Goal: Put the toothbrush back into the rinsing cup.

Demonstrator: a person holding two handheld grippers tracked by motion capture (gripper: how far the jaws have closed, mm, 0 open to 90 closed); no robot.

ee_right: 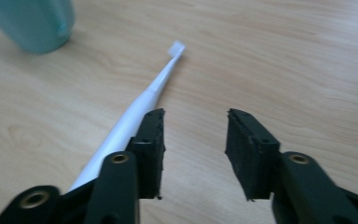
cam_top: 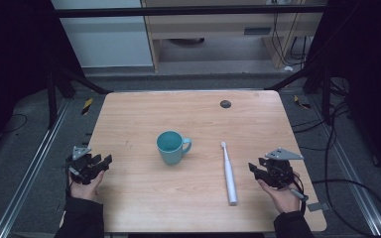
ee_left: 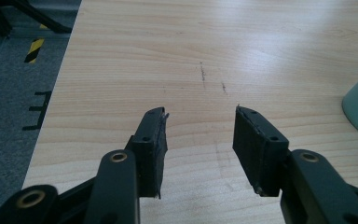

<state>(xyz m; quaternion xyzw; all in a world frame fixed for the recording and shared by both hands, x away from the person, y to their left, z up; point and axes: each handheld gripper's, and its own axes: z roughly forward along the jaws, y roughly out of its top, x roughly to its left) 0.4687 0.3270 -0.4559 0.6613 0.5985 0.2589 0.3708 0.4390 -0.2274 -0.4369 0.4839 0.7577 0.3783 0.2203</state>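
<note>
Toothbrush [cam_top: 228, 172] lay beside the released right hand-held gripper [cam_top: 256, 168]; an off-centre pinch could roll it toward the mug [cam_top: 171, 147].

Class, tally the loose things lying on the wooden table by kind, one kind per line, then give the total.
Teal ceramic mug with a handle: 1
White slender electric toothbrush: 1
Total: 2

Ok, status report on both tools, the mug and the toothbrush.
Left tool open, empty. Right tool open, empty. White plastic electric toothbrush flat beside upright teal ceramic mug, apart. Nothing between.
</note>
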